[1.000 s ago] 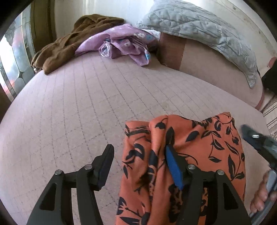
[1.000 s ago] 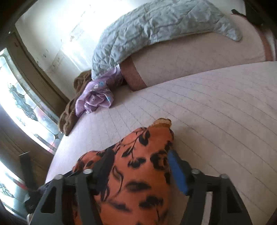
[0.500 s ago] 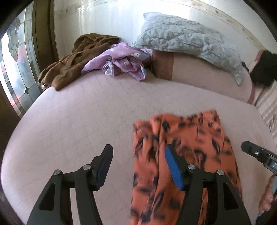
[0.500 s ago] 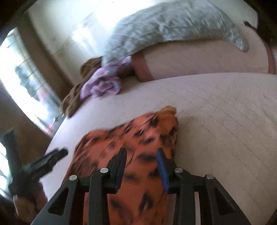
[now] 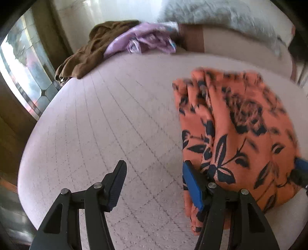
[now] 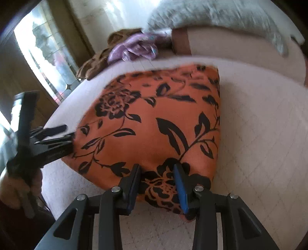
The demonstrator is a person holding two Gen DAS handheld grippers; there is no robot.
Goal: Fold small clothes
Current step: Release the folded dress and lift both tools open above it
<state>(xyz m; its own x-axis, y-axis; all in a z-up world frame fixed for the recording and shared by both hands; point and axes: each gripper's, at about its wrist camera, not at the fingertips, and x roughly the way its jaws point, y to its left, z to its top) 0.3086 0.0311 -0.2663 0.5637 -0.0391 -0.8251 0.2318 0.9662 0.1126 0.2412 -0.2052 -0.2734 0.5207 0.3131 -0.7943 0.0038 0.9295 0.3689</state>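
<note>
Daylight is pouring in from the stained-glass window (image 5: 25,77) on my left and from the wall behind the bed, blowing out to white glare there while the pink bedspread (image 5: 115,125) is staying evenly lit with only soft shadows. Motion blur is smearing the grey quilt (image 6: 221,15) and the purple clothes (image 5: 142,38) at the far end in both views. The fisheye is bowing the bed's edges and darkening every corner.

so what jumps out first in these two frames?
The orange floral garment spread on the pale quilted bed dominates both views. The right claw sits partly closed over its near edge, and the left claw is open at its side. Behind lies a pile of brown and purple clothes.
</note>
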